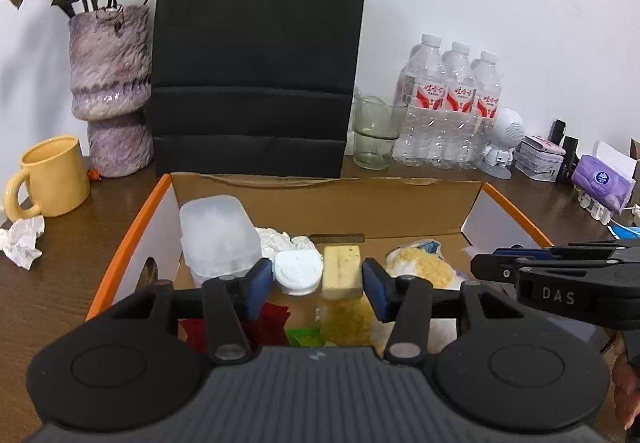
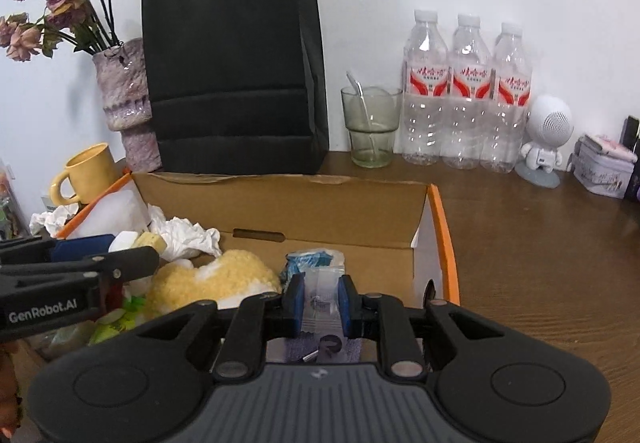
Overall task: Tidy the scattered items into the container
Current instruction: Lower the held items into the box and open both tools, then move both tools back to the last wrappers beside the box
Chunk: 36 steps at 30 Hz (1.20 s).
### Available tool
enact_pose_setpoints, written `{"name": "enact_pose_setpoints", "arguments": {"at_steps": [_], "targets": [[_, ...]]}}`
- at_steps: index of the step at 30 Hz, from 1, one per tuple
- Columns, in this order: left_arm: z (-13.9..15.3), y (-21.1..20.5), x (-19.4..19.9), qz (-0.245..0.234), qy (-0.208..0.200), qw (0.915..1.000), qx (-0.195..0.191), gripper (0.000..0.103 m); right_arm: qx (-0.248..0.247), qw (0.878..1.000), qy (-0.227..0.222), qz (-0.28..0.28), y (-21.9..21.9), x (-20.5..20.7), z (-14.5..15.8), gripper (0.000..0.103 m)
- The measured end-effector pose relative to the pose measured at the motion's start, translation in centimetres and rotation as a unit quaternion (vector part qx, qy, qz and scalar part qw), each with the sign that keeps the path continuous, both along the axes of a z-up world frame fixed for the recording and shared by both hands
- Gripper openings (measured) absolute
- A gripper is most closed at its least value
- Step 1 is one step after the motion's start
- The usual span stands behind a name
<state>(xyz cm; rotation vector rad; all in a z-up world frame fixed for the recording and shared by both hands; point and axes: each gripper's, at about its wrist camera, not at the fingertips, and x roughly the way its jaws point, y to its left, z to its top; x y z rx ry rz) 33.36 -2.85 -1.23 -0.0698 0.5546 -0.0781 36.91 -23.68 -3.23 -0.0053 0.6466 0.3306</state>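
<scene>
An open cardboard box (image 1: 320, 203) with orange edges sits in front of me; it also shows in the right wrist view (image 2: 320, 211). My left gripper (image 1: 318, 283) hovers over it, shut on a white round case (image 1: 298, 271) and a beige block (image 1: 342, 271) held side by side. My right gripper (image 2: 320, 301) is shut on a small clear plastic packet (image 2: 320, 299) above the box's right part. Inside lie a frosted plastic tub (image 1: 218, 239), crumpled tissue (image 2: 184, 235), a yellow fluffy item (image 2: 216, 279), a blue wrapper (image 2: 308, 261) and red and green bits (image 1: 276, 319).
A crumpled tissue (image 1: 22, 243) and a yellow mug (image 1: 54, 175) lie left of the box. Behind stand a black paper bag (image 1: 256, 63), a vase of dried roses (image 1: 112, 91), a glass (image 1: 374, 135), three water bottles (image 1: 452, 103), a white robot figure (image 2: 544, 139) and a tin (image 2: 604, 171).
</scene>
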Motion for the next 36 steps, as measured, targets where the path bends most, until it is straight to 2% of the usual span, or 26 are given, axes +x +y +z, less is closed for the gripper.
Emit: {"name": "enact_pose_setpoints", "arguments": {"at_steps": [1,2,3,4,6,8,11,18,23,30,33,36], "targets": [[0.0,0.0,-0.1,-0.001,-0.001,1.0,-0.002,0.063,0.003,1.0,0.001,-0.004,-0.1,0.0,0.0,0.033],[0.1,0.0,-0.1,-0.004,-0.002,1.0,-0.006,0.078,0.007,1.0,0.003,-0.006,-0.2,0.0,0.1,0.05],[0.3,0.0,-0.3,-0.007,-0.003,0.9999,-0.009,0.086,0.012,1.0,0.003,-0.006,-0.3,-0.1,0.3,0.063],[0.5,-0.2,-0.5,-0.007,-0.005,0.9999,-0.009,0.097,0.019,1.0,0.003,-0.006,-0.4,-0.2,0.4,0.066],[1.0,-0.5,-1.0,-0.006,-0.019,0.9998,-0.005,0.103,0.026,1.0,0.002,-0.004,-0.5,-0.3,0.8,0.076],[1.5,-0.5,-1.5,-0.006,-0.03,0.9995,-0.009,0.103,0.024,1.0,-0.001,-0.005,-0.5,-0.6,1.1,0.09],[1.9,-0.5,-1.7,-0.003,-0.037,0.9992,-0.011,0.103,0.017,1.0,-0.009,-0.009,-0.4,-0.8,1.5,0.096],[1.9,-0.1,-1.6,0.012,-0.029,0.9995,-0.011,0.103,0.009,1.0,-0.01,-0.015,-0.4,-1.0,1.7,0.098],[2.9,0.8,-3.3,0.014,-0.047,0.9986,-0.019,0.103,0.008,0.999,-0.024,-0.02,-0.8,-2.6,2.6,0.099],[3.3,2.1,-8.7,0.015,-0.071,0.9973,-0.012,0.103,0.007,0.998,-0.065,-0.012,-1.3,-8.5,4.2,0.099],[2.5,2.6,-11.0,0.019,-0.068,0.9974,-0.01,0.103,0.0,0.997,-0.077,-0.003,-1.4,-11.9,3.5,0.098],[1.6,3.0,-13.0,0.025,-0.068,0.9974,-0.005,0.103,-0.01,0.998,-0.062,0.014,-1.1,-13.8,2.4,0.094]]}}
